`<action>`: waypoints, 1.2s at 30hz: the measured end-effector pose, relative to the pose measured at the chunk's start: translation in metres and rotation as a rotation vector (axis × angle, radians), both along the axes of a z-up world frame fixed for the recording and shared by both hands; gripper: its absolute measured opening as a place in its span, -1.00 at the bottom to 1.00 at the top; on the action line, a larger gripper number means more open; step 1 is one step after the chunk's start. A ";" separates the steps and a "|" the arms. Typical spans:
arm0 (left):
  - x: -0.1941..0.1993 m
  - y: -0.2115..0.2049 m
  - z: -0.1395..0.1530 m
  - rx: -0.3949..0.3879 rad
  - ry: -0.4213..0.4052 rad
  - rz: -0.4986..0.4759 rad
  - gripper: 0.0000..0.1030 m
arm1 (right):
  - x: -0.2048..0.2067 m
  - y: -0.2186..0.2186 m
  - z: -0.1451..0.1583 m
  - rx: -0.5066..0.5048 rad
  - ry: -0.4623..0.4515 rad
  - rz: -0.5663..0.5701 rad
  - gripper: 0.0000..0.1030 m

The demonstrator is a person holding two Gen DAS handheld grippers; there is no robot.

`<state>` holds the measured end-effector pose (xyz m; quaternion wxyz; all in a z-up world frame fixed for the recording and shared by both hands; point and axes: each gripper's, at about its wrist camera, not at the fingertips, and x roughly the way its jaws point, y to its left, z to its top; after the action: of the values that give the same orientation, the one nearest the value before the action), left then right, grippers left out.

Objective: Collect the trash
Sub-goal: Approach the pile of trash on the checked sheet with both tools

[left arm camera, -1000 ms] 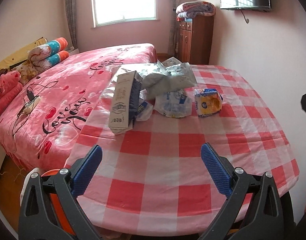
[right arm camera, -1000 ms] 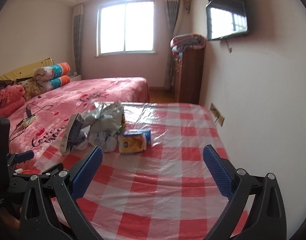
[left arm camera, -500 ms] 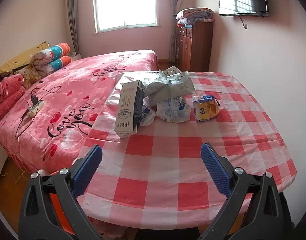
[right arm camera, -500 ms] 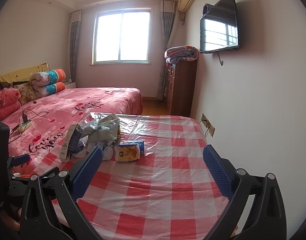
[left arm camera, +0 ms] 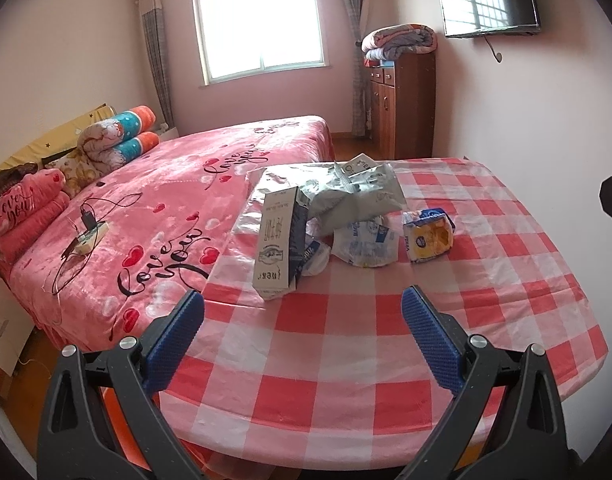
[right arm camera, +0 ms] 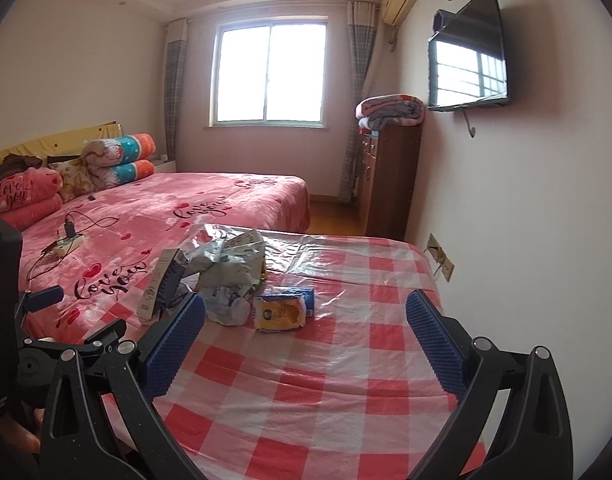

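Crumpled plastic and cardboard make up the trash I am looking at, all bunched on the far left part of the table (left arm camera: pixel 385 344), which wears a red-and-white checked cloth under a clear glossy cover. At the left of the heap a tall carton (left arm camera: pixel 277 249) stands tilted, its pale face printed with dark text and its side panel dark blue, the top torn open. Leaning against it from behind is a large grey-green bag (left arm camera: pixel 347 194), creased and slumped. Just beside the carton's base lies a small white-and-blue wrapper (left arm camera: pixel 314 257), and next to that a clear crinkled bag with blue print (left arm camera: pixel 365 242). A yellow packet with a blue end (left arm camera: pixel 427 235) sits a little apart on the right of the pile; from my right wrist camera it (right arm camera: pixel 282 313) shows as the nearest piece.

My left gripper (left arm camera: pixel 302 314) hangs over the near edge of the table with its blue ribbed pads spread wide and nothing between them. My right gripper (right arm camera: pixel 306 322) is likewise wide apart and empty, held above the cloth short of the pile.

Beyond the table lies a bed (left arm camera: pixel 178 200) under a pink heart-print blanket. A power strip (left arm camera: pixel 88 236) with its cable rests on the blanket.
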<state>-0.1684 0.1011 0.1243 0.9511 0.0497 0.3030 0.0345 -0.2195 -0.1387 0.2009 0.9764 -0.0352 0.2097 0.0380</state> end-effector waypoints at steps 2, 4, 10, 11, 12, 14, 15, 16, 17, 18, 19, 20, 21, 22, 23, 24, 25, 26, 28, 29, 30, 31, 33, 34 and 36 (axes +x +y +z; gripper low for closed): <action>0.003 0.001 -0.001 0.011 0.002 0.007 0.93 | 0.004 0.003 -0.001 -0.006 0.005 0.010 0.92; 0.006 0.002 -0.003 0.011 0.005 0.009 0.93 | 0.008 0.004 -0.004 -0.006 0.010 0.023 0.92; 0.016 0.008 -0.013 0.017 0.023 0.015 0.93 | 0.023 0.010 -0.016 -0.007 0.047 0.054 0.92; 0.018 0.008 -0.015 0.017 0.030 0.016 0.93 | 0.025 0.010 -0.018 -0.005 0.052 0.057 0.92; 0.019 0.009 -0.017 0.017 0.034 0.017 0.93 | 0.028 0.011 -0.020 -0.005 0.060 0.059 0.92; 0.023 0.011 -0.022 0.023 0.041 0.024 0.93 | 0.034 0.012 -0.026 -0.004 0.079 0.066 0.92; 0.024 0.011 -0.023 0.026 0.042 0.025 0.93 | 0.037 0.013 -0.029 -0.002 0.089 0.069 0.92; 0.027 0.012 -0.026 0.029 0.046 0.027 0.93 | 0.040 0.013 -0.031 -0.002 0.098 0.072 0.92; 0.029 0.013 -0.028 0.029 0.051 0.030 0.93 | 0.044 0.015 -0.036 -0.005 0.112 0.077 0.92; 0.031 0.014 -0.030 0.027 0.057 0.033 0.93 | 0.046 0.016 -0.038 -0.007 0.120 0.080 0.92; 0.034 0.016 -0.033 0.023 0.066 0.038 0.93 | 0.048 0.016 -0.041 -0.009 0.128 0.083 0.92; 0.036 0.018 -0.035 0.018 0.072 0.042 0.93 | 0.051 0.018 -0.045 -0.011 0.138 0.088 0.92; 0.038 0.020 -0.038 0.010 0.081 0.046 0.93 | 0.054 0.018 -0.048 -0.013 0.150 0.092 0.92; 0.041 0.022 -0.040 0.005 0.087 0.048 0.93 | 0.057 0.019 -0.052 -0.015 0.161 0.096 0.92; 0.042 0.023 -0.042 0.003 0.091 0.048 0.93 | 0.061 0.021 -0.057 -0.018 0.177 0.102 0.92; 0.044 0.024 -0.045 0.003 0.098 0.049 0.93 | 0.063 0.021 -0.059 -0.020 0.187 0.105 0.92; 0.046 0.025 -0.047 0.004 0.103 0.050 0.93 | 0.065 0.022 -0.062 -0.022 0.198 0.108 0.92; 0.048 0.025 -0.049 0.003 0.106 0.050 0.93 | 0.069 0.022 -0.067 -0.024 0.215 0.112 0.92; 0.051 0.027 -0.053 -0.002 0.111 0.045 0.93 | 0.074 0.024 -0.074 -0.027 0.239 0.116 0.92; 0.052 0.027 -0.054 -0.004 0.113 0.042 0.93 | 0.077 0.024 -0.077 -0.026 0.250 0.118 0.92; 0.053 0.028 -0.055 -0.006 0.115 0.040 0.93 | 0.078 0.024 -0.079 -0.025 0.259 0.120 0.92; 0.055 0.029 -0.057 -0.012 0.118 0.031 0.93 | 0.079 0.024 -0.081 -0.025 0.267 0.120 0.92; 0.058 0.034 -0.058 -0.033 0.119 0.013 0.93 | 0.083 0.022 -0.087 -0.021 0.286 0.126 0.92; 0.061 0.037 -0.057 -0.051 0.114 0.004 0.93 | 0.085 0.022 -0.089 -0.019 0.294 0.129 0.92; 0.065 0.046 -0.055 -0.098 0.102 -0.018 0.93 | 0.090 0.019 -0.095 -0.006 0.323 0.145 0.92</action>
<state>-0.1032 0.1476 0.0689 0.9360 0.0077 0.3519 0.0086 -0.1297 -0.1196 0.1055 0.9246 -0.0466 0.3608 0.1127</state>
